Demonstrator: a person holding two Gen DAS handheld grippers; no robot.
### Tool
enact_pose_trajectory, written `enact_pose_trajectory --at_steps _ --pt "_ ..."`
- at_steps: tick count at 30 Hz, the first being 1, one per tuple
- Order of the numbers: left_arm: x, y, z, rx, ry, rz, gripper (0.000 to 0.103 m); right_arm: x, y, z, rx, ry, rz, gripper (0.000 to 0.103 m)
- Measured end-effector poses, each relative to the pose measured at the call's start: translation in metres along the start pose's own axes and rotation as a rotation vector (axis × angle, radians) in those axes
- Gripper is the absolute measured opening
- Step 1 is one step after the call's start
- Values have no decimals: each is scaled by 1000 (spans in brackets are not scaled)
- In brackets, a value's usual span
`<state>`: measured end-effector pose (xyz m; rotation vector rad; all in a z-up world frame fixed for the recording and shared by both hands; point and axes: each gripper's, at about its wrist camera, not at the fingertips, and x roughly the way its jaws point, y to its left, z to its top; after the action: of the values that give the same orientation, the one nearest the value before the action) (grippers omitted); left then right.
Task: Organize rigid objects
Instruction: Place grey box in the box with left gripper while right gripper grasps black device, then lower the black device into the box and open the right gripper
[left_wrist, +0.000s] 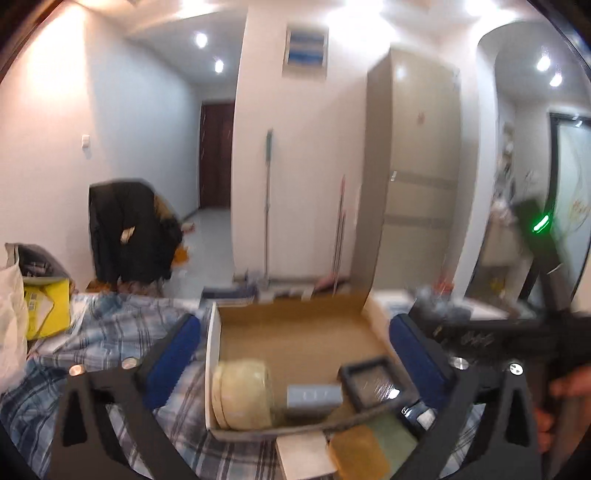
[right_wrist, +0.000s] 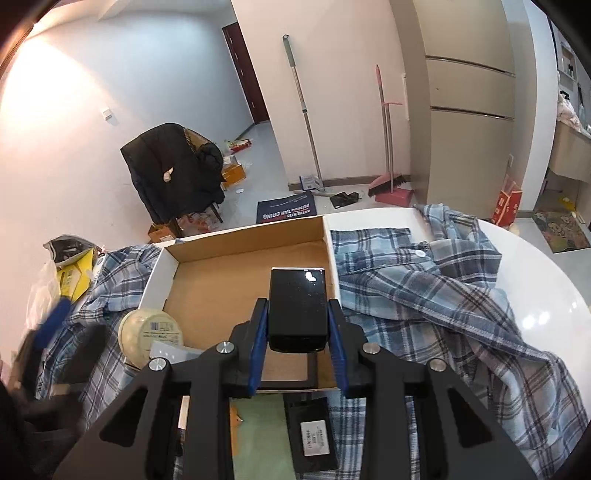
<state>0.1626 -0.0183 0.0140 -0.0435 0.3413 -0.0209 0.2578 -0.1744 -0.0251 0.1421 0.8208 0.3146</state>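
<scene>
An open cardboard box (left_wrist: 295, 325) (right_wrist: 236, 266) lies on a plaid shirt. Inside it are a round cream tin (left_wrist: 242, 395) (right_wrist: 151, 336), a small grey block (left_wrist: 314, 396) and a dark frame (left_wrist: 373, 384). My right gripper (right_wrist: 297, 332) is shut on a glossy black box (right_wrist: 297, 306) and holds it over the cardboard box's near right part. My left gripper (left_wrist: 295, 354) is open and empty, its blue pads on either side of the box. The right gripper's body shows at right in the left wrist view (left_wrist: 517, 332).
A blue plaid shirt (right_wrist: 443, 295) covers the white round table (right_wrist: 554, 273). In front of the box lie a green-and-yellow sponge (left_wrist: 373, 446), a white block (left_wrist: 303, 454) and a black labelled box (right_wrist: 314, 439). Yellow packets (right_wrist: 74, 277) sit at the left.
</scene>
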Motion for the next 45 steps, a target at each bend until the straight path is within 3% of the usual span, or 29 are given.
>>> enact_pose_trajectory --at_steps 4,8,18,20,21,22,29,33,41,45 --pt "-3 2 -6 70 -26 82 103 13 9 -6 -28 24 -13 29" --pt "1 12 -16 -10 -5 21 103 23 18 -14 -70 36 -32 29" --pt "-9 12 -13 12 -41 35 103 43 25 -22 -117 78 -54 29" --pt "-11 12 -9 9 -42 42 103 39 27 -22 -126 60 -63 46" --pt "-13 13 -7 5 -38 43 103 35 29 -21 -133 46 -62 64" --pt "-16 14 -4 1 -36 42 103 27 29 -20 -136 20 -54 69" --pt "-56 15 25 68 -64 67 103 -39 32 -13 -151 -66 -43 70" --pt "-77 14 30 70 -35 69 103 -73 33 -23 -175 -105 -55 80" --pt "-105 18 4 45 15 -11 103 -106 38 -55 -141 -147 -2 102" --pt "-98 16 -10 122 87 -22 103 -98 41 -67 -149 -169 -32 103"
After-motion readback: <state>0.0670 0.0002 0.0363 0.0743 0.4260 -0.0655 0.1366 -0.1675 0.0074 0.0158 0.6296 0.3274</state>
